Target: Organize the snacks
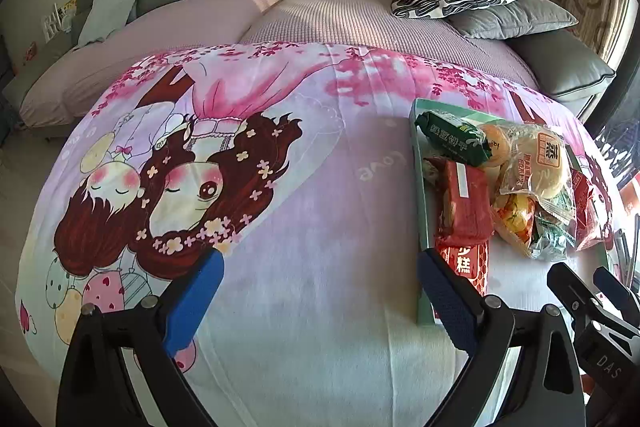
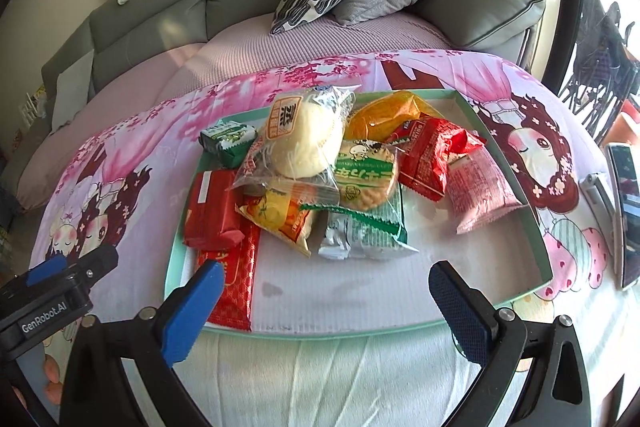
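Lying in a loose heap, the wrapped snacks fill the far and left part of a shallow mint-green cardboard tray [image 2: 516, 183], which rests on a pink cartoon-printed cloth [image 2: 460, 71] spread over the table. At the top of the heap sits a pale round bun in a clear plastic wrapper [image 2: 304, 143]. Just right of the bun lies a round rice cracker in a green-labelled packet [image 2: 366, 173], and beyond that, toward the tray's right wall, a crinkled red foil packet [image 2: 430, 155] and a pale pink pouch [image 2: 478, 191]. Against the tray's left wall lies a red rectangular biscuit pack [image 2: 212, 211], with a small dark green packet [image 2: 228, 141] behind it.

The right gripper [image 2: 326, 301] hangs over the tray's bare near part, jaws spread wide and empty. The left gripper [image 1: 320, 293] hovers over the cloth just left of the tray, jaws likewise parted, grasping nothing.
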`<state>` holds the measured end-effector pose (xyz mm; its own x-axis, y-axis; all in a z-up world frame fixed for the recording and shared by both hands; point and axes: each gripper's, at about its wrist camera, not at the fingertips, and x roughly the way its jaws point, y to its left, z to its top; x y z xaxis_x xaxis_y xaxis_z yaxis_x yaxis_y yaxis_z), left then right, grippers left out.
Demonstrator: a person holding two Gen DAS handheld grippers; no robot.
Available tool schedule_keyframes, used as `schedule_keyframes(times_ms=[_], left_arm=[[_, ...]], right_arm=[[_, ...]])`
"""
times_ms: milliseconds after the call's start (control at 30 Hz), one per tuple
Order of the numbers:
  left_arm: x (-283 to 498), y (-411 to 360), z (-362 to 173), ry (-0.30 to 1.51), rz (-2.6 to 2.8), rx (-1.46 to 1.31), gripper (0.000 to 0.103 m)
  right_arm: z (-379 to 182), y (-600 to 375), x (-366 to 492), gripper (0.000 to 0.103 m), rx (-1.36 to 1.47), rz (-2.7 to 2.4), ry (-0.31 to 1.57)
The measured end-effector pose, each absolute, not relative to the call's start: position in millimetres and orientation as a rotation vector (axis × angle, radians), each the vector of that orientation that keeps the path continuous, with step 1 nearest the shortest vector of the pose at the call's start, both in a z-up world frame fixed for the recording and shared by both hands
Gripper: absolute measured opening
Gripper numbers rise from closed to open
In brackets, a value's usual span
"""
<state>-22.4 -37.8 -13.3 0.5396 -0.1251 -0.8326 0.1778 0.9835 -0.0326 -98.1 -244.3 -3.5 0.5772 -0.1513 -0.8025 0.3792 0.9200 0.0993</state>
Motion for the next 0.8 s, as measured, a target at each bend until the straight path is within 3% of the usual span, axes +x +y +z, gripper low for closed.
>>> schedule_keyframes(times_ms=[800], left_arm=[[-24.1, -37.1, -18.7, 1.027, -0.196, 0.1, 0.098]], right_arm=[[-14.6, -246.4, -93.8, 0.103, 0.256, -0.311, 0.949]])
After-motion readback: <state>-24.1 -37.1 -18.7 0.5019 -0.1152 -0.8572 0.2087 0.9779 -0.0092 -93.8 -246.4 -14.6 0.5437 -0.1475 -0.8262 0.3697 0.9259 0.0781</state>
